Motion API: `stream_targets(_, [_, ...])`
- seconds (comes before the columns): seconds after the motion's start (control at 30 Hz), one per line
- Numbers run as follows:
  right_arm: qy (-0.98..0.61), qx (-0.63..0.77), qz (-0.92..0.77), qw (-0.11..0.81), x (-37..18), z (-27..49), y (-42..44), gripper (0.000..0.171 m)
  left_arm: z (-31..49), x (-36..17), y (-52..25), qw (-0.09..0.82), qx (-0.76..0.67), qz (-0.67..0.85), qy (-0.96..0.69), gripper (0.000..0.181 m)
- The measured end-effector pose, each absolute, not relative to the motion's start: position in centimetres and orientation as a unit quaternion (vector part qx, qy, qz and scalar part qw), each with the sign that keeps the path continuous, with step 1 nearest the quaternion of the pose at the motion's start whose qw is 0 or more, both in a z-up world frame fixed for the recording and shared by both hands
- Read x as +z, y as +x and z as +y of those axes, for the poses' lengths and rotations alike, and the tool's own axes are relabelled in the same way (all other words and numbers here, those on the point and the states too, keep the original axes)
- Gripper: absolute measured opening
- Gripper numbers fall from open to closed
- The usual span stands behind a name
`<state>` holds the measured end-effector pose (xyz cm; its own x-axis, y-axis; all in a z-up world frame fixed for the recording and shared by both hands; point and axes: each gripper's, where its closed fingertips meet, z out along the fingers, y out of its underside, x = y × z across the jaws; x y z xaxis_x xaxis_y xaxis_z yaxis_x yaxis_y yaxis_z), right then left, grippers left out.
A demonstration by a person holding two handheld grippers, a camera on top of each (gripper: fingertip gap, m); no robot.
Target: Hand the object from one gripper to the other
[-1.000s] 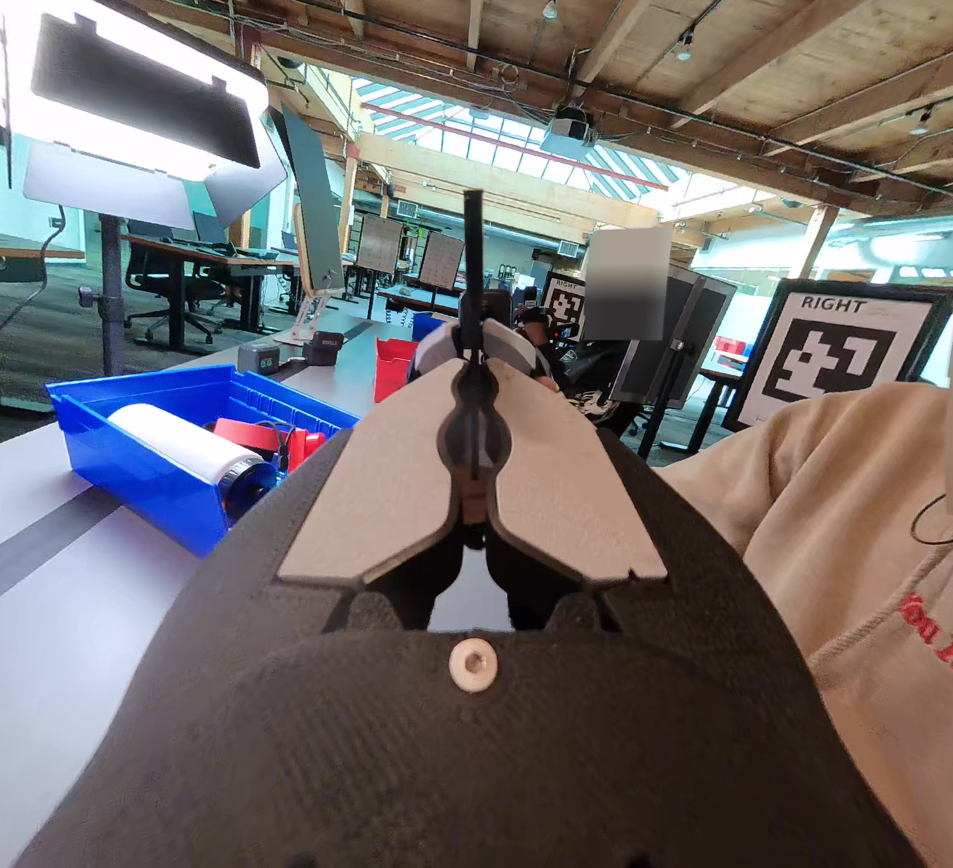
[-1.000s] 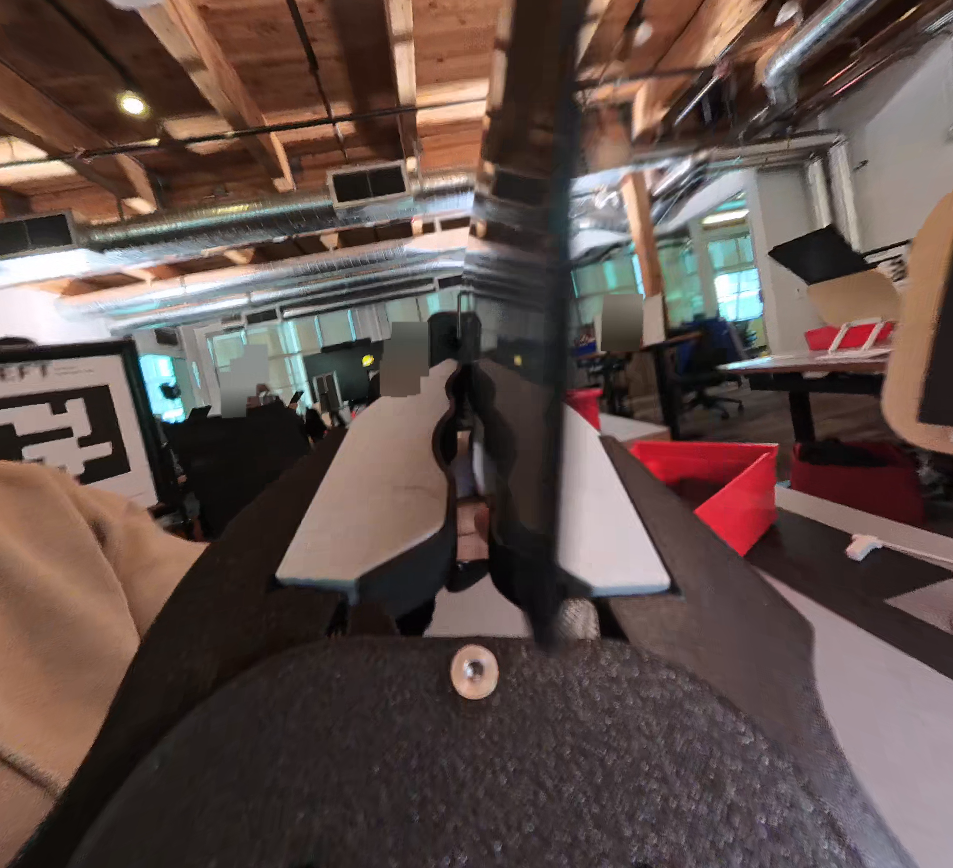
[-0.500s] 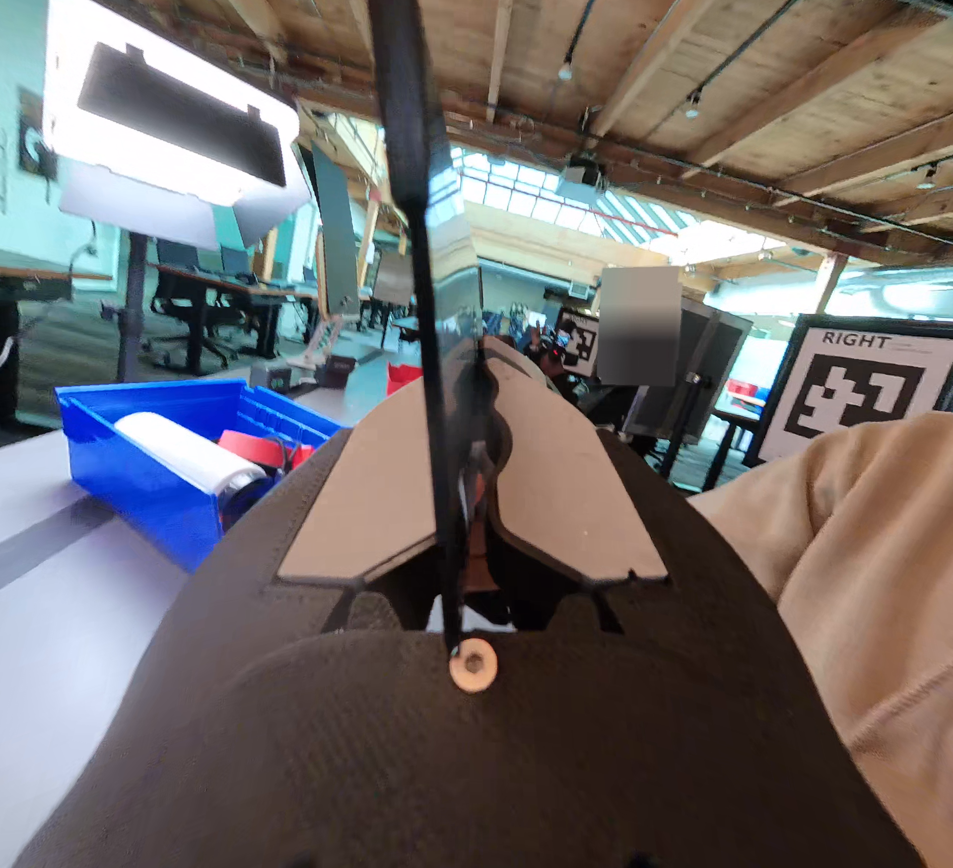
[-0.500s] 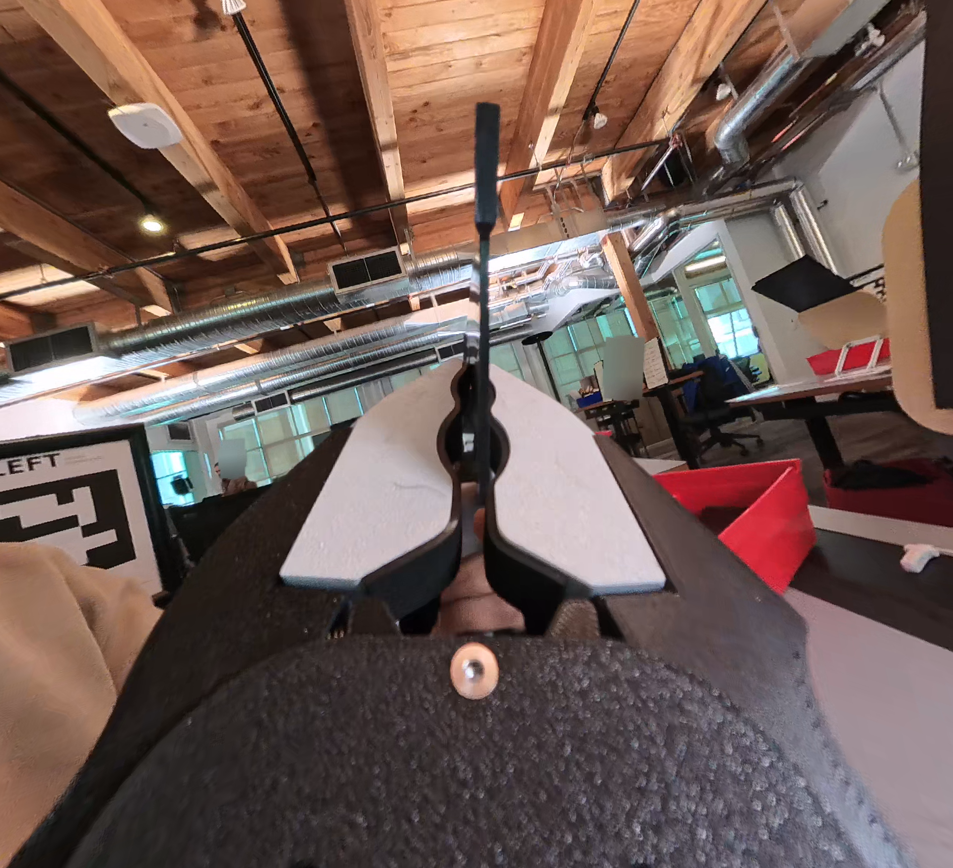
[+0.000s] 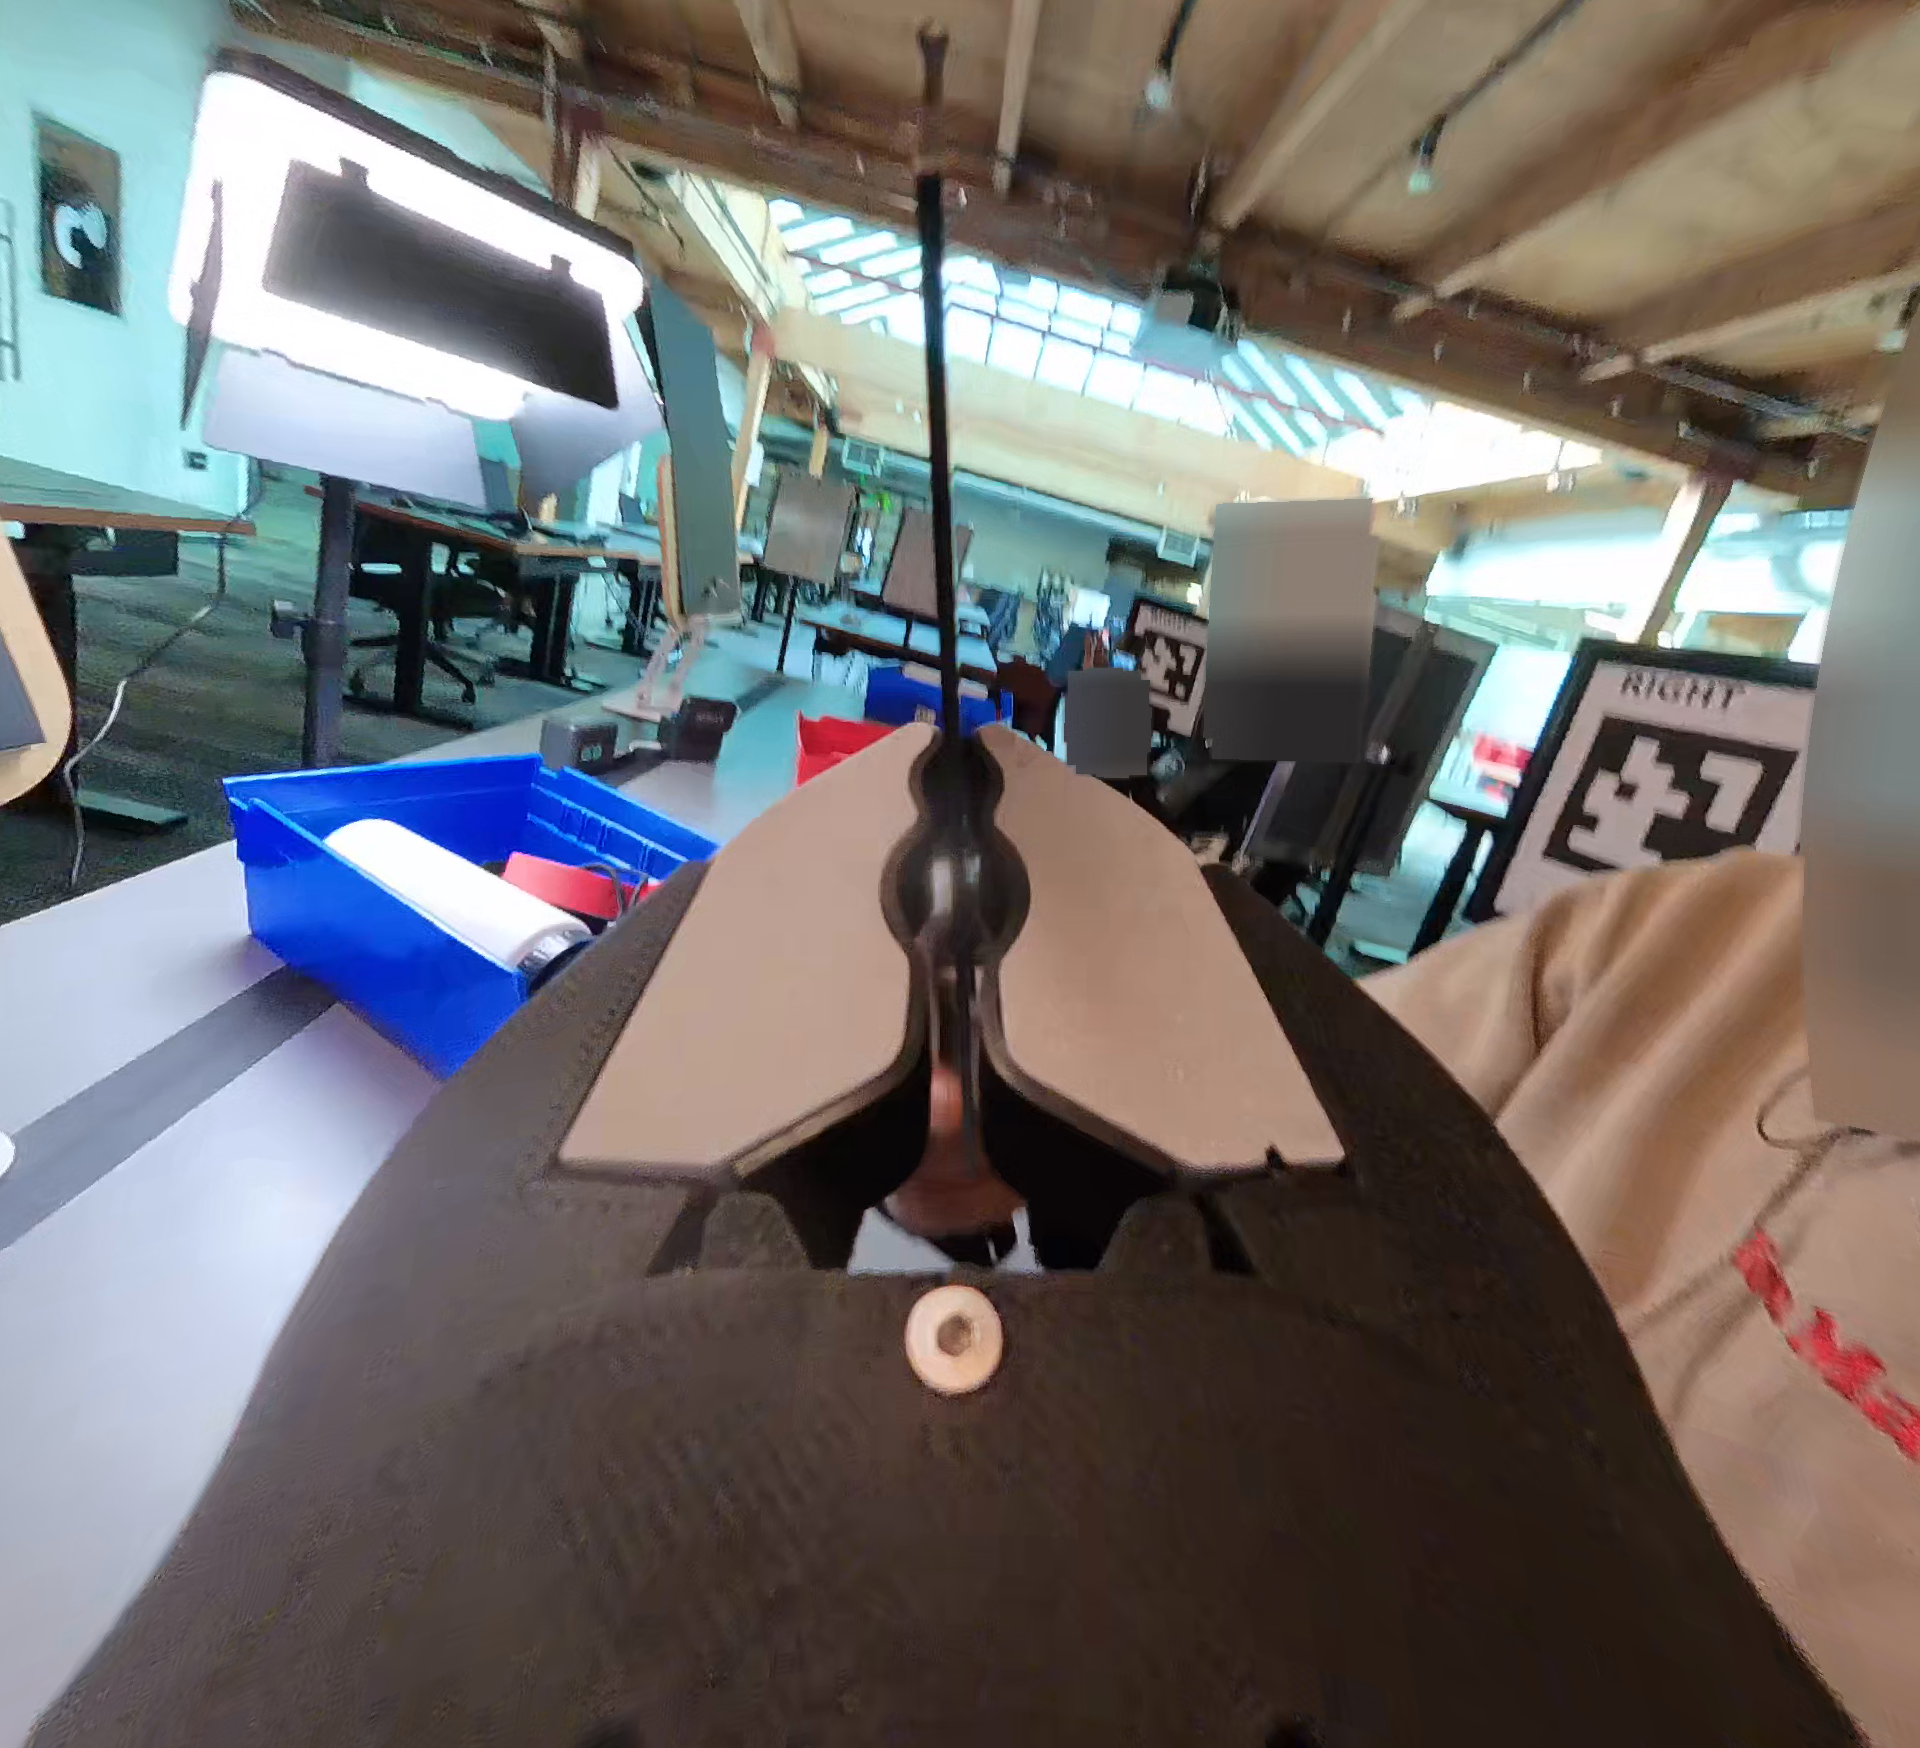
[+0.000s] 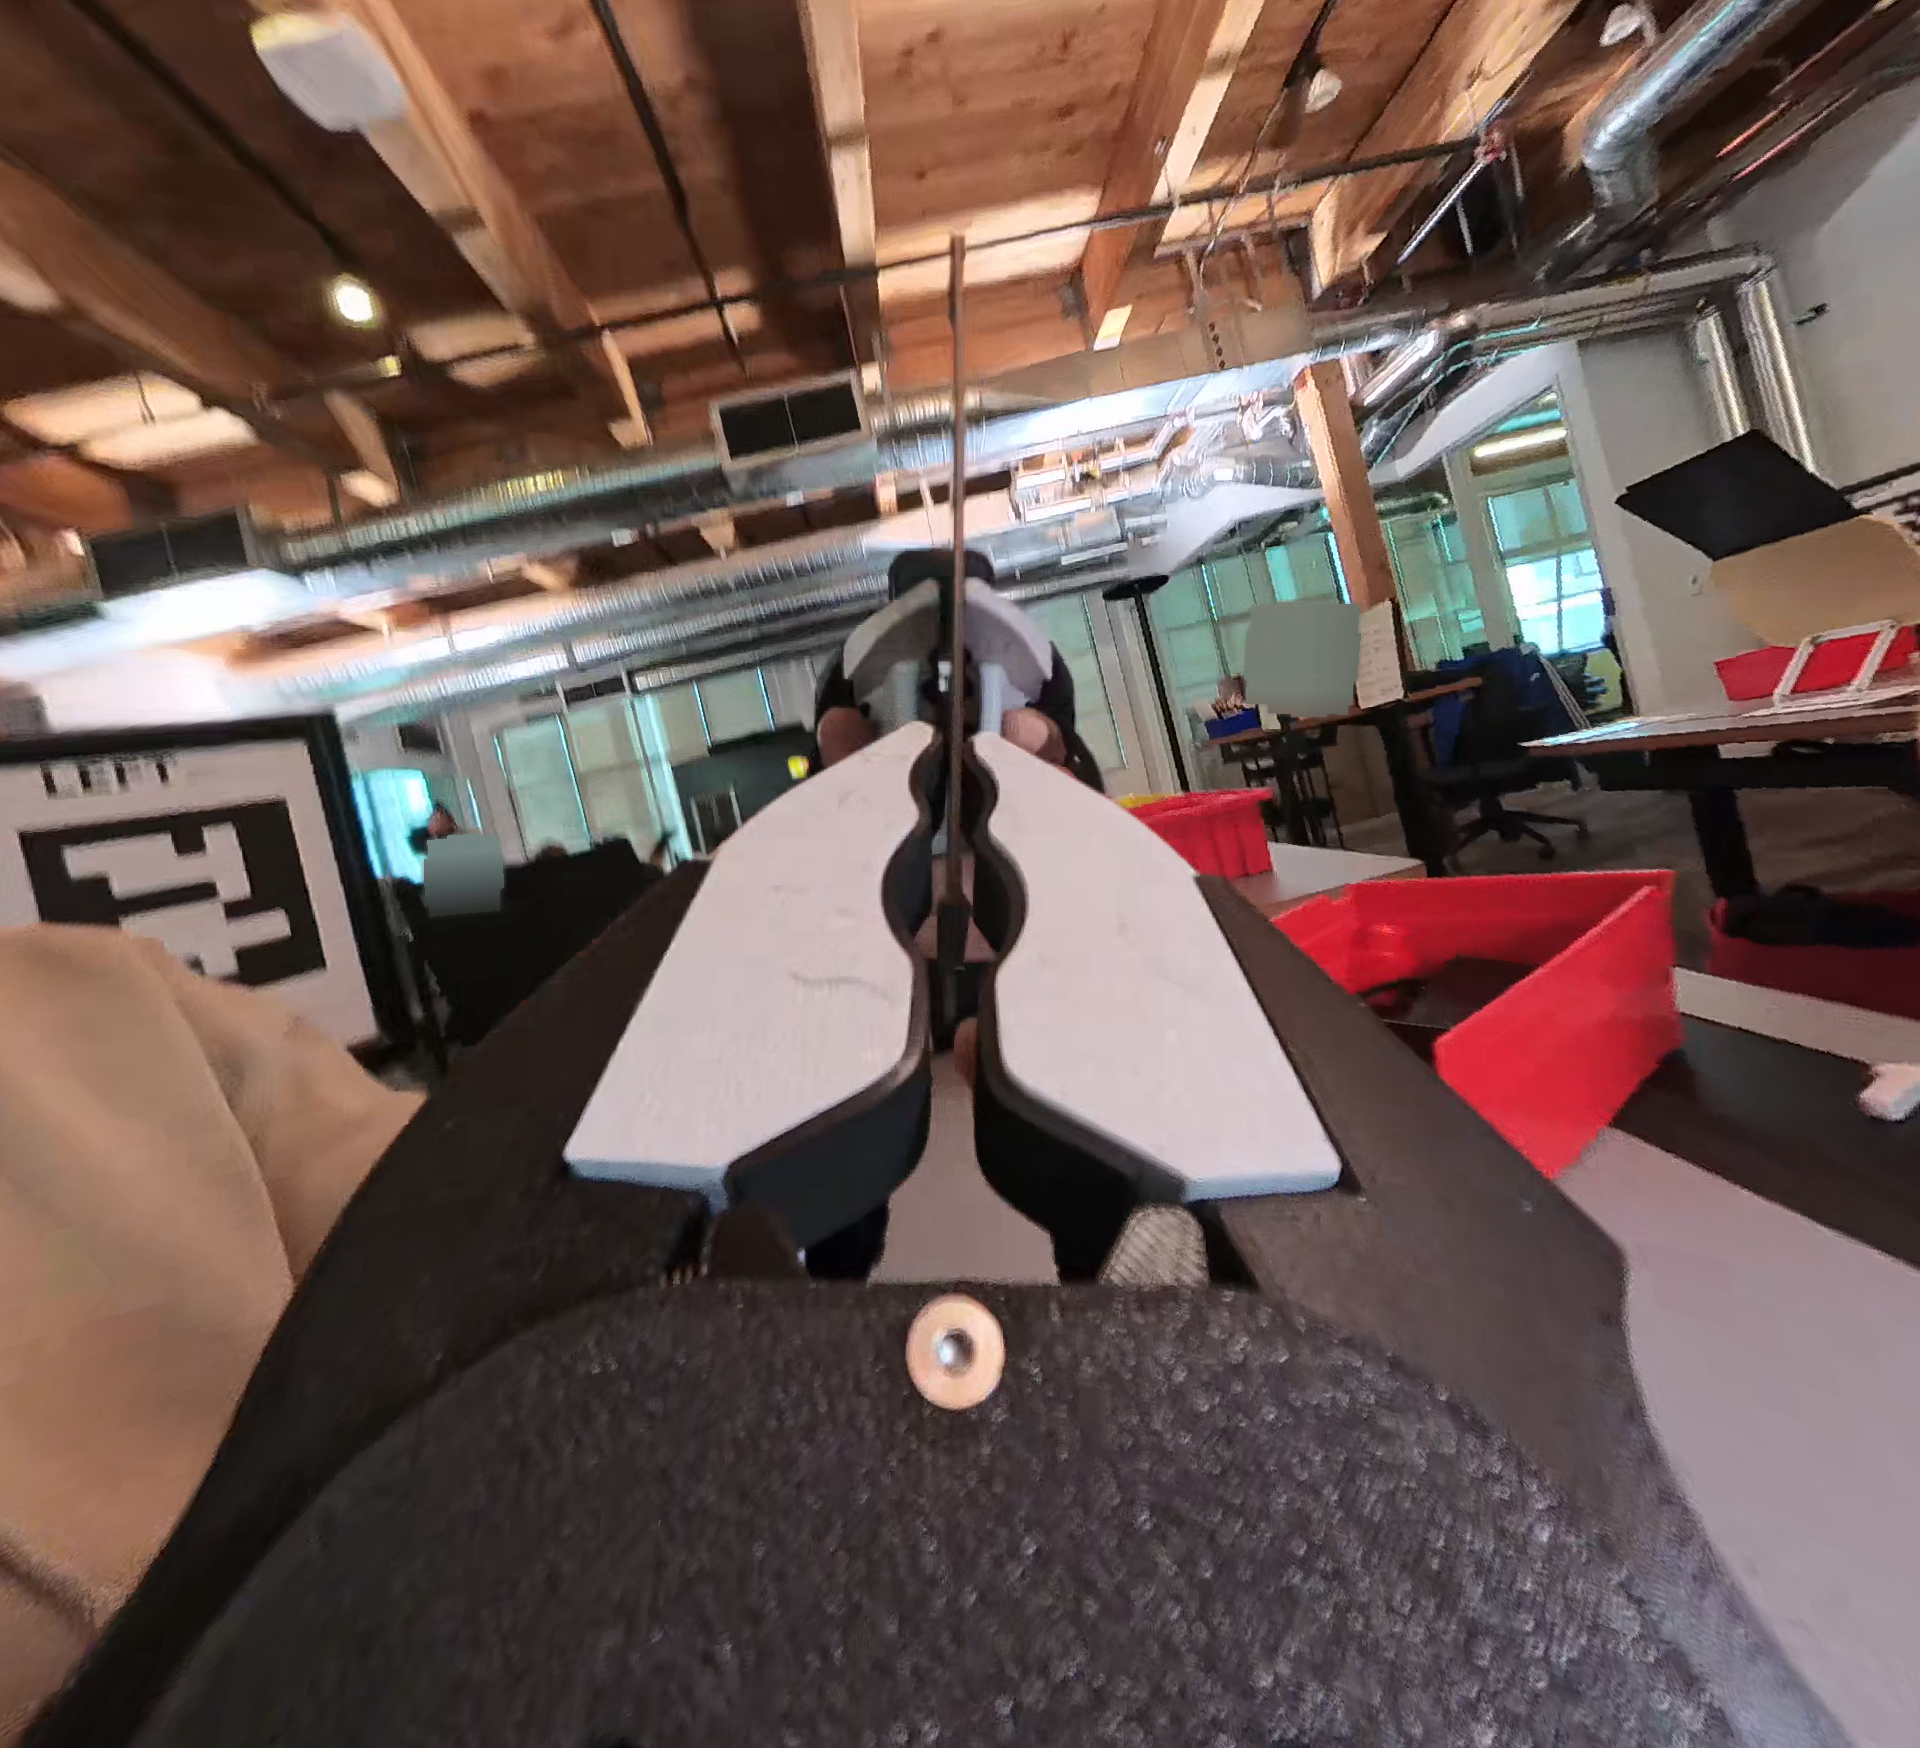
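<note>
The object is a thin, flat, glossy black piece seen edge-on as a dark line. In the left wrist view it (image 5: 940,451) rises from between the grey fingers of my left gripper (image 5: 958,742), which is shut on it. In the right wrist view it (image 6: 956,451) stands in the narrow gap of my right gripper (image 6: 953,748), which is also closed on it. Just beyond the right fingertips the left gripper (image 6: 943,633) faces me, holding the far part of the piece. Both grippers are held up above the table.
A blue bin (image 5: 416,867) with a white roll (image 5: 447,877) sits on the grey table (image 5: 156,1127) to the left. A red bin (image 6: 1507,992) sits on the right. The person's beige sleeve (image 5: 1610,1075) is close by. A studio light panel (image 5: 416,316) stands behind. About 7 centimeters separates my left fingertips from my right.
Half a second ago the black piece leaned across the left view near the camera. Now it stands straight in both jaws, and the left gripper shows beyond the right fingertips.
</note>
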<state>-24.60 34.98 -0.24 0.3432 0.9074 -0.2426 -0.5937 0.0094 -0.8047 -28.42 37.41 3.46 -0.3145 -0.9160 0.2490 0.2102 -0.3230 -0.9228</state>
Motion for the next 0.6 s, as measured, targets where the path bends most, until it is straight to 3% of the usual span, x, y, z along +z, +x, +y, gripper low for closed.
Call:
stream_targets(0.13, [-0.458, 0.573, -0.136, 0.666, -2.5, 35.8, -26.2, 0.001, 38.1, 1.5, -26.8, 0.418, -0.666, 0.424, -0.450, 0.004])
stream_targets(0.3, [-0.573, 0.479, -0.188, 0.637, -5.1, 38.5, -25.4, 0.011, 39.7, -0.2, -26.2, 0.445, -0.579, 0.445, -0.518, 0.002])
stream_targets(0.47, [-0.673, 0.139, -0.277, 0.672, -7.4, 41.3, -22.4, 0.065, 42.6, -2.4, -25.7, 0.497, -0.473, 0.417, -0.597, 0.002])
stream_targets(0.6, [-0.725, 0.008, -0.306, 0.617, -11.7, 42.3, -24.9, 0.101, 41.7, -4.5, -23.6, 0.473, -0.460, 0.415, -0.626, 0.002])
